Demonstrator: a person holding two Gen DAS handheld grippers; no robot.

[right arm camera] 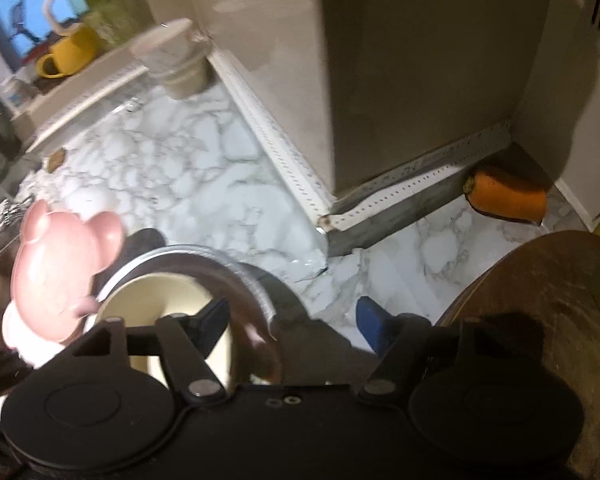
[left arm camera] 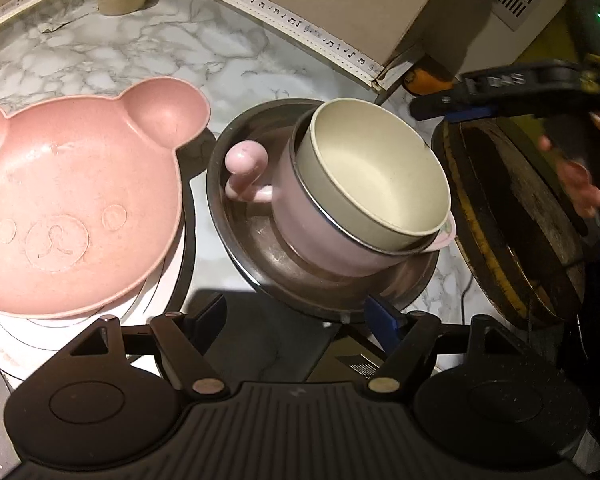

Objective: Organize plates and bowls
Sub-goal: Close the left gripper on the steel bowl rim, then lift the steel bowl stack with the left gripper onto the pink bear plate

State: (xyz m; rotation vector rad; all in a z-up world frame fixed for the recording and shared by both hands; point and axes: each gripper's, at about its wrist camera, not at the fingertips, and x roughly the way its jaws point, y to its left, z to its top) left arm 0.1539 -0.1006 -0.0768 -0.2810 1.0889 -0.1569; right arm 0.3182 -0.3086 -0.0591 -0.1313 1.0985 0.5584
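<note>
While we hover: both jaws released, empty.
Steel plate (left arm camera: 260, 248): holds our cream bowl (left arm camera: 376, 176).
Bear bowl (left arm camera: 72, 200): beside it.

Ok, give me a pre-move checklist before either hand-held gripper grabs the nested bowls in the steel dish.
1. Left hand-held gripper empty: ok, nothing sits between its fingers.
2. Right hand-held gripper empty: ok, jaws apart, no dish between them.
3. Cream bowl seated in the pink handled bowl: ok, but the pair sits tilted.
4. Pink handled bowl inside the steel dish: ok, it rests in the dish.
5. Bear-shaped pink bowl clear of the steel dish: ok, they lie side by side with a gap.
6. Left fingers actually on the steel dish's rim: cannot tell, the near rim meets them at the picture's edge.
</note>
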